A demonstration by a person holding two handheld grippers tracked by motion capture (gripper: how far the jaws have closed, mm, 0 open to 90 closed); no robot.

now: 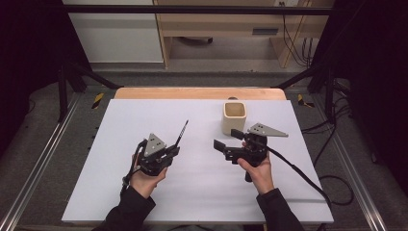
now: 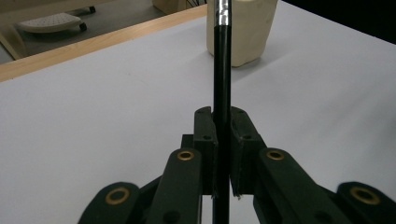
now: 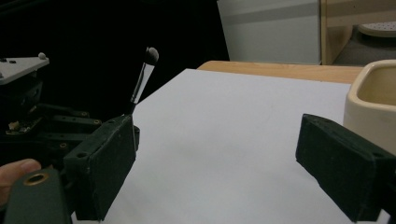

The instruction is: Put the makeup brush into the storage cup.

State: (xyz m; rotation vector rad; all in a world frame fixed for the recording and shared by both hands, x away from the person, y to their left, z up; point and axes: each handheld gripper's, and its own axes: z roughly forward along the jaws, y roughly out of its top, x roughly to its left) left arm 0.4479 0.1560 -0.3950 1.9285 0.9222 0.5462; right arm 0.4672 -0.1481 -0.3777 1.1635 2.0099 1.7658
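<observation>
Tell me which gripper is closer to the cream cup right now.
Right. The right gripper sits open just in front of the cream cup; the left gripper, clamping a brush, is farther off to its left.

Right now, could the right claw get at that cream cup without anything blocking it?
Probably yes. The right claw stands open with nothing between its jaws, and the cream cup sits just beyond it on bare white table. The left claw, shut on a brush, is off to the side.

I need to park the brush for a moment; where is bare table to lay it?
Free: the white table left of the left gripper, and the strip between both grippers. Crowded: around the cream cup, where the right gripper sits.
</observation>
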